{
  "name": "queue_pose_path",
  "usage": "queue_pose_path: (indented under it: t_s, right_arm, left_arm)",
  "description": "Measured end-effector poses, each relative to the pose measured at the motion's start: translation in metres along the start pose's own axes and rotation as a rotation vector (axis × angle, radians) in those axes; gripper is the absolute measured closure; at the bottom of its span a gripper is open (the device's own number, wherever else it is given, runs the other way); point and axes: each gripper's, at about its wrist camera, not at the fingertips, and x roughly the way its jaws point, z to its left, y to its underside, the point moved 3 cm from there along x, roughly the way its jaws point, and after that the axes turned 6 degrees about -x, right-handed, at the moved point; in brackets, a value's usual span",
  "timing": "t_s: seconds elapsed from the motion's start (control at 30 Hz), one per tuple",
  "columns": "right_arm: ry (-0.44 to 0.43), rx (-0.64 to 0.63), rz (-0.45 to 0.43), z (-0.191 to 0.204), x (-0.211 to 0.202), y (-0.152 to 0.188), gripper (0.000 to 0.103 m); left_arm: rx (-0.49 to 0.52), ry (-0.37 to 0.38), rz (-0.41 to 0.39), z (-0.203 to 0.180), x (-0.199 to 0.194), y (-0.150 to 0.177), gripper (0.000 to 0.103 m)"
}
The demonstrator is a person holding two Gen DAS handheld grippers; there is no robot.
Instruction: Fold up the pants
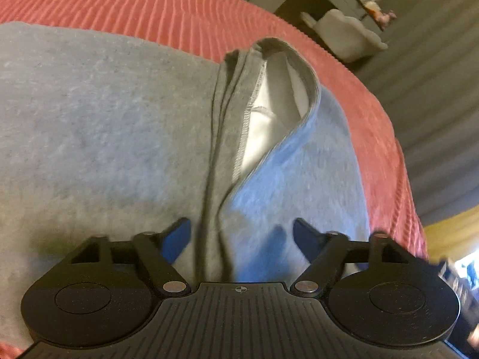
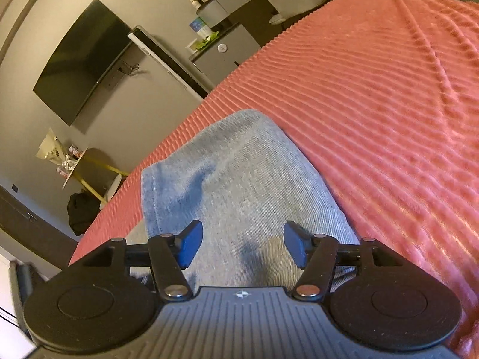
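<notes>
**Both sets of fingers released over grey pants on the bed**

The left gripper (image 1: 242, 236) hangs with its blue-padded fingers (image 1: 179, 237) spread apart, grasping nothing; a raised fold of the grey fleece sweatpants (image 1: 104, 137) runs up between them, and neither pad presses on it. The right gripper (image 2: 242, 243) also has its blue-padded fingers (image 2: 190, 243) apart and released, with the flat grey cloth lying below and between them, apart from both pads.

In the left wrist view the pants fill most of the frame, a wide smooth panel to the left of the ridge. Beyond the fingers an opening gapes, showing a pale lining (image 1: 269, 113) and a stitched seam. In the right wrist view a narrower rounded end of the pants reaches away from the fingers.

The pants lie on a bed covered by a coral-red ribbed blanket (image 2: 374, 89).
</notes>
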Motion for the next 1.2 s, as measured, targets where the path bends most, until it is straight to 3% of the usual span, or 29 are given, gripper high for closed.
queue_pose_path:
  t_s: [0.07, 0.1, 0.17, 0.3, 0.37, 0.5, 0.57, 0.73, 0.8, 0.87, 0.93, 1.2]
  right_arm:
    - [-0.011, 0.015, 0.005, -0.005, -0.002, 0.004, 0.039]
    - [-0.014, 0.020, 0.005, -0.007, -0.003, 0.004, 0.039]
    - [-0.014, 0.027, 0.002, -0.008, -0.003, 0.004, 0.039]
    - [-0.036, 0.027, -0.008, -0.005, -0.007, 0.006, 0.033]
    - [-0.054, 0.043, -0.009, -0.007, -0.010, 0.007, 0.031]
    - [-0.075, 0.047, 0.009, -0.006, -0.009, 0.008, 0.031]
    - [-0.084, 0.030, 0.021, -0.003, -0.009, 0.010, 0.031]
    - [-0.051, -0.008, 0.038, 0.005, -0.008, 0.012, 0.032]
    - [-0.033, -0.014, 0.037, 0.007, -0.009, 0.014, 0.041]
    - [-0.009, -0.020, 0.040, 0.009, -0.008, 0.015, 0.067]
    - [0.001, -0.031, 0.054, 0.013, -0.005, 0.017, 0.075]
    - [0.057, -0.132, 0.136, 0.033, 0.019, 0.022, 0.076]
  left_arm:
    - [-0.012, -0.026, 0.022, -0.006, 0.007, -0.002, 0.071]
    - [0.003, -0.044, 0.020, -0.010, 0.008, -0.002, 0.083]
    - [0.022, -0.049, -0.003, -0.017, -0.001, 0.003, 0.087]
    - [0.115, 0.013, -0.164, -0.026, -0.054, 0.012, 0.088]
    - [0.138, -0.012, -0.203, -0.019, -0.072, 0.017, 0.088]
    - [0.204, -0.147, -0.212, 0.009, -0.079, 0.025, 0.087]
    - [0.186, -0.194, -0.215, 0.025, -0.079, 0.029, 0.087]
    - [0.166, -0.152, -0.230, 0.052, -0.077, 0.036, 0.073]
    - [0.167, -0.140, -0.235, 0.053, -0.074, 0.033, 0.069]
    - [0.172, -0.124, -0.237, 0.052, -0.075, 0.031, 0.062]
    - [0.187, -0.129, -0.262, 0.052, -0.074, 0.027, 0.060]
    - [0.128, 0.002, -0.274, 0.056, -0.069, -0.015, 0.053]
